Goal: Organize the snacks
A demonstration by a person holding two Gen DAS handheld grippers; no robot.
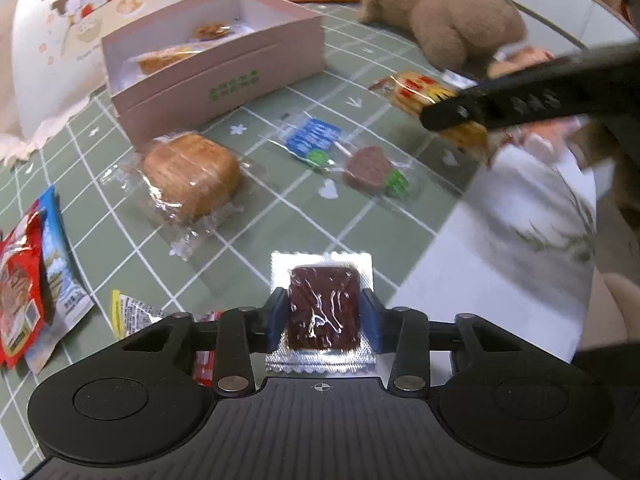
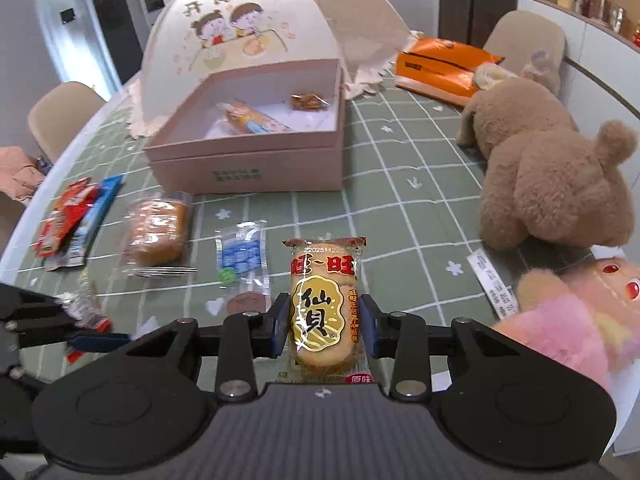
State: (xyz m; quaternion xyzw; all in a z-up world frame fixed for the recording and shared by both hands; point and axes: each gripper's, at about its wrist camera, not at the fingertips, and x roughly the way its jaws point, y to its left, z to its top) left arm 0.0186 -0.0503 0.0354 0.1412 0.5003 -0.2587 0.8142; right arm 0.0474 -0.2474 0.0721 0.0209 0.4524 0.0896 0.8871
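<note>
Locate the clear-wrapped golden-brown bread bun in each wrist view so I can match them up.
Left wrist view: the clear-wrapped golden-brown bread bun lies left of centre on the green grid tablecloth, just in front of the box's near corner.
Right wrist view: the bun lies at middle left, in front of the box's left end.
Shared landmark: the open pale pink cardboard box behind it.

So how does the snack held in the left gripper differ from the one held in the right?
The left gripper holds a dark brown square slab in a clear and silver wrapper with no print showing; the right gripper holds a pale oval rice cracker pack with red and gold characters. The slab looks flat and about as wide as long; the cracker pack is longer and thicker. Both are sealed single packs, pinched by their sides between blue-padded fingers.
</note>
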